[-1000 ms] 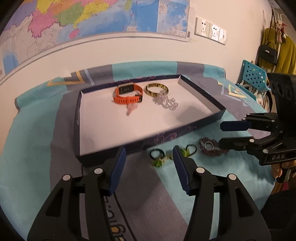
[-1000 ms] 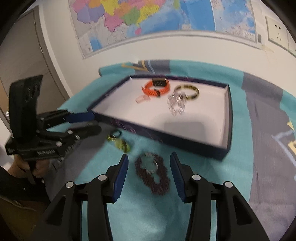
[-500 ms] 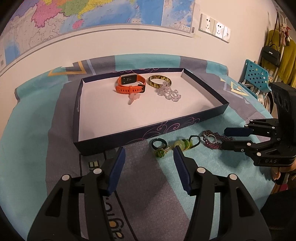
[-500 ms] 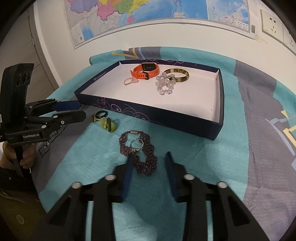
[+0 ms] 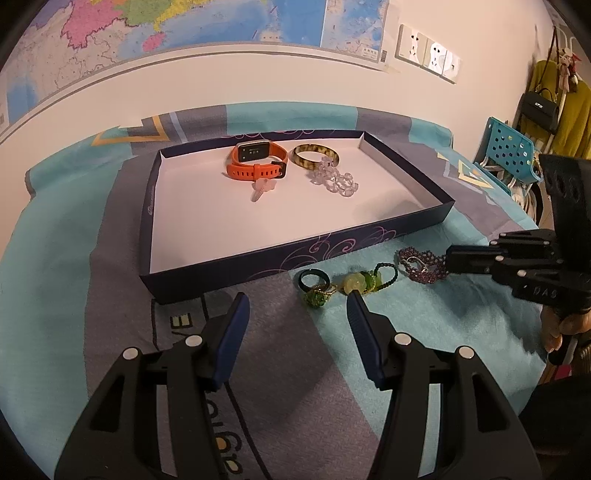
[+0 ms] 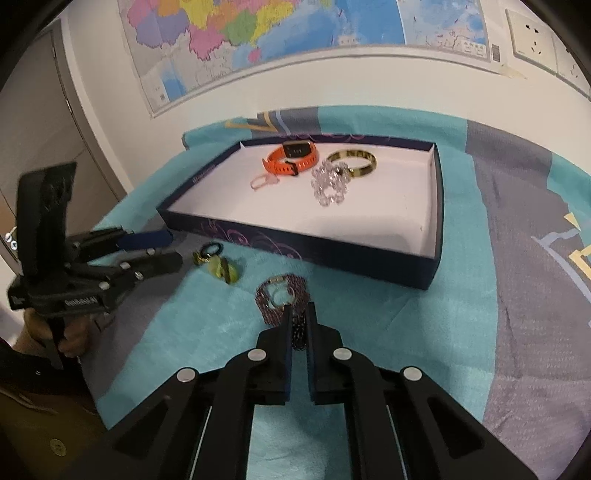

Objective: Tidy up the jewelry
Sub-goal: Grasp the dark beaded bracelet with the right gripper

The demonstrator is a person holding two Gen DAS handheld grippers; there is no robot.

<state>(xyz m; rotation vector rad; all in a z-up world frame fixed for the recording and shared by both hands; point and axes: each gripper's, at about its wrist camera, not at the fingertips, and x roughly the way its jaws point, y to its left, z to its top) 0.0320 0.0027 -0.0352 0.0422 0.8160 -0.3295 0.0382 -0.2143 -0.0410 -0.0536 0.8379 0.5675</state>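
A dark blue tray point(image 5: 369, 236) point(image 6: 332, 258) holds an orange watch point(image 5: 256, 160) point(image 6: 291, 158), a yellow-black bangle point(image 5: 314, 155) point(image 6: 352, 162), a clear bead bracelet point(image 5: 334, 179) point(image 6: 328, 184) and a small pink ring point(image 5: 260, 188). In front of it lie a dark ring point(image 5: 312, 277), green bead pieces point(image 5: 351, 284) point(image 6: 221, 269) and a purple beaded bracelet point(image 5: 421, 264) point(image 6: 282, 301). My right gripper point(image 6: 300, 314) point(image 5: 448, 260) is shut on the near edge of the purple bracelet. My left gripper point(image 5: 295, 306) point(image 6: 173, 249) is open and empty, just short of the green pieces.
A teal and grey cloth point(image 5: 424, 332) covers the table. A wall with a map point(image 5: 184, 29) rises behind the tray. A blue chair point(image 5: 511, 147) and hanging clothes stand at the right.
My right gripper has closed from open onto the purple bracelet. The left gripper has stayed open and shifted little.
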